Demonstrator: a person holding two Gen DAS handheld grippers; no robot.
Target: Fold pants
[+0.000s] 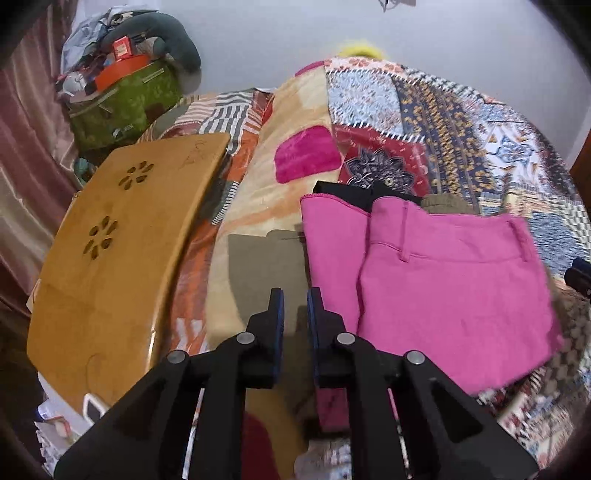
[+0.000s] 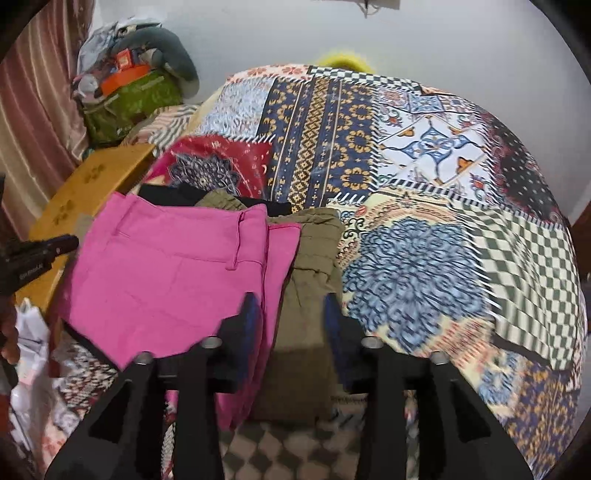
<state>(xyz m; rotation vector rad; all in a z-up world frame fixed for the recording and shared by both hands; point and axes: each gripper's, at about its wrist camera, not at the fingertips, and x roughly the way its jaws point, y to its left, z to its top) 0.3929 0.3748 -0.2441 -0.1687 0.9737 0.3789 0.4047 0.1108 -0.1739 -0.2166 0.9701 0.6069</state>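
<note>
The pink pants (image 1: 443, 288) lie folded on the patchwork bed, waistband at the far side; they also show in the right wrist view (image 2: 166, 273). My left gripper (image 1: 295, 306) hovers at their left edge, jaws slightly apart, holding nothing. My right gripper (image 2: 290, 314) is open and empty above the pants' right edge, over olive-green pants (image 2: 310, 295) beneath. A black garment (image 2: 166, 194) pokes out behind the pink pants. The left gripper's tip (image 2: 55, 245) shows at the left of the right wrist view.
A wooden lap table (image 1: 122, 258) lies left of the pants. A green bag (image 1: 125, 99) piled with items and a grey neck pillow (image 1: 173, 33) stand at the back left by a curtain. The patchwork bedsheet (image 2: 424, 184) spreads right. White papers (image 2: 29, 332) lie at the left.
</note>
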